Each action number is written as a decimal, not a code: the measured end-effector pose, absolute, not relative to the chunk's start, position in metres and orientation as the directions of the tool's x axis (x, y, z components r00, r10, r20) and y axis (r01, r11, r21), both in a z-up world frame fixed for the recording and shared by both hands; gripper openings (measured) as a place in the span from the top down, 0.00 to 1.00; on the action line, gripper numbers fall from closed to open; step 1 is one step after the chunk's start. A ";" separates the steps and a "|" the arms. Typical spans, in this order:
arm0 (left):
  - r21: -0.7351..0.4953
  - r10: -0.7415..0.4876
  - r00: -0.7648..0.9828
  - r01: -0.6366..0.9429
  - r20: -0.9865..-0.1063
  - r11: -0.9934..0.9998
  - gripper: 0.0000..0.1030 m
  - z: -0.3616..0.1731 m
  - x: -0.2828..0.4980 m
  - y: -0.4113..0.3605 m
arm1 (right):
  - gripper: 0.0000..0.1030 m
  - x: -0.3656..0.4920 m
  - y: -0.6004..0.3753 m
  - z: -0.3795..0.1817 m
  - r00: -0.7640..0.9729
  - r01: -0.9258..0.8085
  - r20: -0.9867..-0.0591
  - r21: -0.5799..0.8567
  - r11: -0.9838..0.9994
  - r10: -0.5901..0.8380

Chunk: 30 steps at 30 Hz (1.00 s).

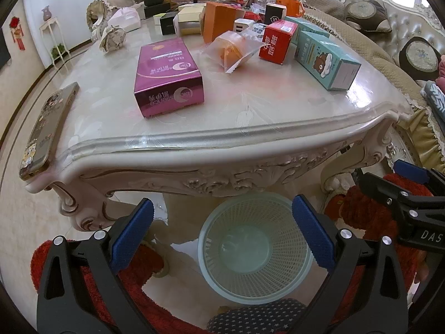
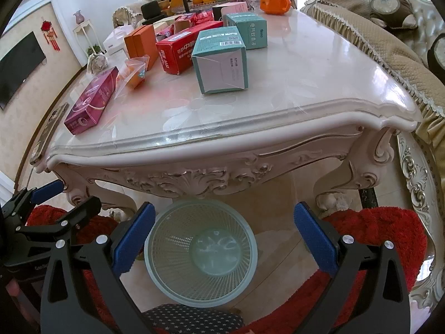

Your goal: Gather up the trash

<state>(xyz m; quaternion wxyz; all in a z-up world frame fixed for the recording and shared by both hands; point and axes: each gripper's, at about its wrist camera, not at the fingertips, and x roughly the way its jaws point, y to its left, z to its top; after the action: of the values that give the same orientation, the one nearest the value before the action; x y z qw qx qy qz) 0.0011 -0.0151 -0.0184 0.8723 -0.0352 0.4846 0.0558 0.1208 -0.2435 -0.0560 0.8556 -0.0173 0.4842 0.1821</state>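
Observation:
A pale green mesh wastebasket (image 1: 254,253) (image 2: 201,250) stands on the floor in front of the ornate white table (image 1: 222,139) (image 2: 236,136), with nothing inside. On the tabletop lie a purple box (image 1: 168,76) (image 2: 90,101), a clear wrapper with an orange snack (image 1: 233,51) (image 2: 133,75), a red box (image 1: 278,40) (image 2: 179,47) and teal boxes (image 1: 325,59) (image 2: 221,59). My left gripper (image 1: 222,236) hangs open over the basket with nothing held. My right gripper (image 2: 224,239) is open too, also above the basket; it shows at the right edge of the left wrist view (image 1: 403,192).
A phone (image 1: 48,128) (image 2: 47,133) in a decorated case lies along the table's left edge. More boxes, an orange carton (image 1: 219,21) and a fruit plate crowd the far end. A crumpled paper ball (image 1: 112,39) sits far left. Sofas flank the right; red slippers (image 2: 375,231) below.

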 end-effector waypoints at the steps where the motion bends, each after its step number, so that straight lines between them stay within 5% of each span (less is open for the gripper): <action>1: -0.007 0.062 0.523 -0.130 -0.850 0.992 0.06 -0.019 0.002 -0.016 | 0.07 0.121 -0.244 -0.056 0.463 -0.329 -0.835 0.148 0.933 0.296; 24: -0.004 0.062 0.520 -0.126 -0.852 0.992 0.06 -0.019 0.000 -0.016 | 0.07 0.118 -0.243 -0.052 0.472 -0.335 -0.825 0.157 0.929 0.309; 30: -0.014 0.098 0.685 -0.156 -0.722 0.988 0.06 0.035 0.007 0.004 | 0.07 0.130 -0.232 0.005 0.690 -0.406 -0.623 0.089 0.909 0.369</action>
<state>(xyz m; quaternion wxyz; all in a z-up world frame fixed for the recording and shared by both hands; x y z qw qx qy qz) 0.0068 0.0043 0.0348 0.9171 -0.0370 0.3910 0.0691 0.1297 -0.2319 0.0047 0.9188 -0.0279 0.3325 0.2111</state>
